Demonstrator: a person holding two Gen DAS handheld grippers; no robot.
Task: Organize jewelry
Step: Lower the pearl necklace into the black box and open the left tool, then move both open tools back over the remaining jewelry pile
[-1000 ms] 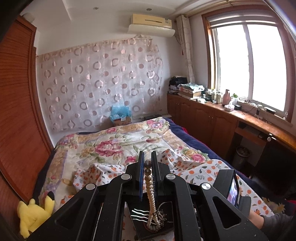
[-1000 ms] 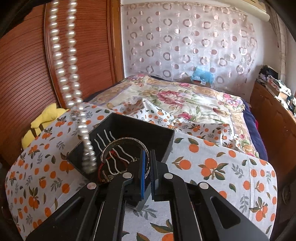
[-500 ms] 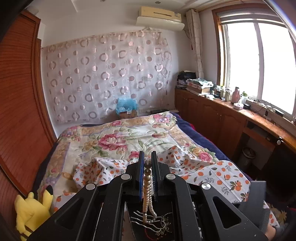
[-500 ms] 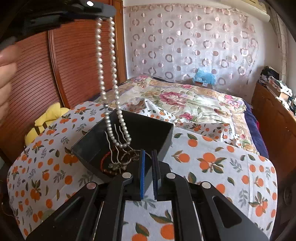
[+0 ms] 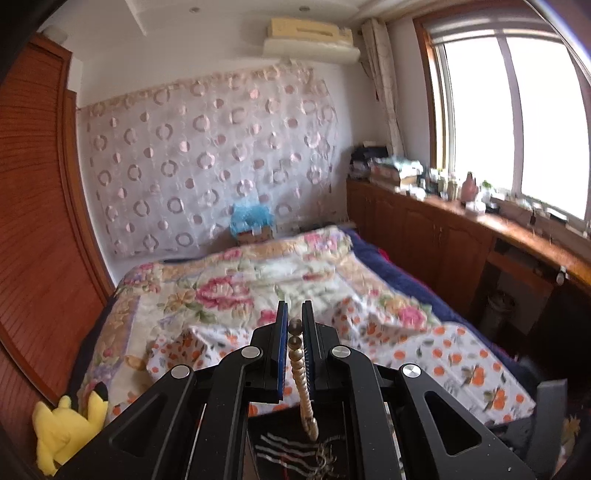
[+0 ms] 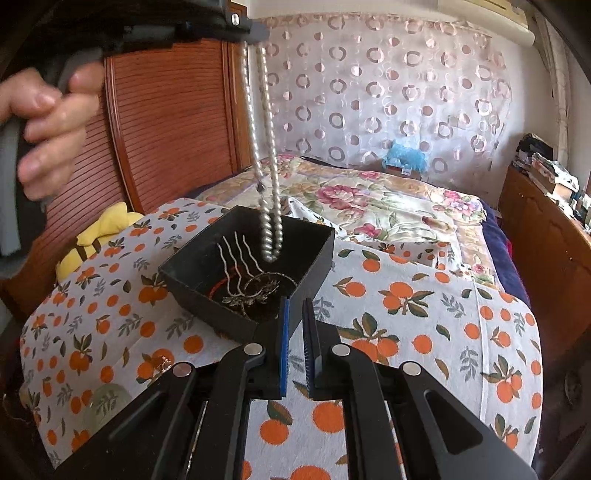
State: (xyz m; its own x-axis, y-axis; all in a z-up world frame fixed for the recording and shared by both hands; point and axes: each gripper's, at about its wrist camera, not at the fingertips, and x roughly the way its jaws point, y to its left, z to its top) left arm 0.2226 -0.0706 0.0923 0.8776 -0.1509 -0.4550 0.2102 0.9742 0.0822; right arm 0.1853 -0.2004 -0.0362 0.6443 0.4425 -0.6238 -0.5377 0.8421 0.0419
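Observation:
My left gripper [image 5: 294, 314] is shut on a pearl necklace [image 5: 300, 373], which hangs down between its fingers. In the right wrist view the left gripper [image 6: 251, 33] sits high at the top, held by a hand [image 6: 48, 110]. The pearl necklace [image 6: 267, 147] dangles from it in a long double strand. Its lower loop hangs just inside the open black box [image 6: 321, 258]. Inside the box lie wavy silver hairpins [image 6: 236, 262], a bangle and a red cord. My right gripper [image 6: 294, 317] is shut on nothing, its tips at the box's near corner.
The box stands on an orange-print cloth [image 6: 406, 314] spread over a floral quilt [image 6: 369, 199]. A yellow plush toy [image 6: 107, 232] lies at the left by the wooden wardrobe [image 6: 166, 110]. A small coppery item [image 6: 162, 363] rests on the cloth. Wooden cabinets [image 5: 424, 236] line the right.
In the right wrist view the left gripper and necklace have moved right, so the strand now hangs over the box. My right gripper has drawn back from above the box to its near corner.

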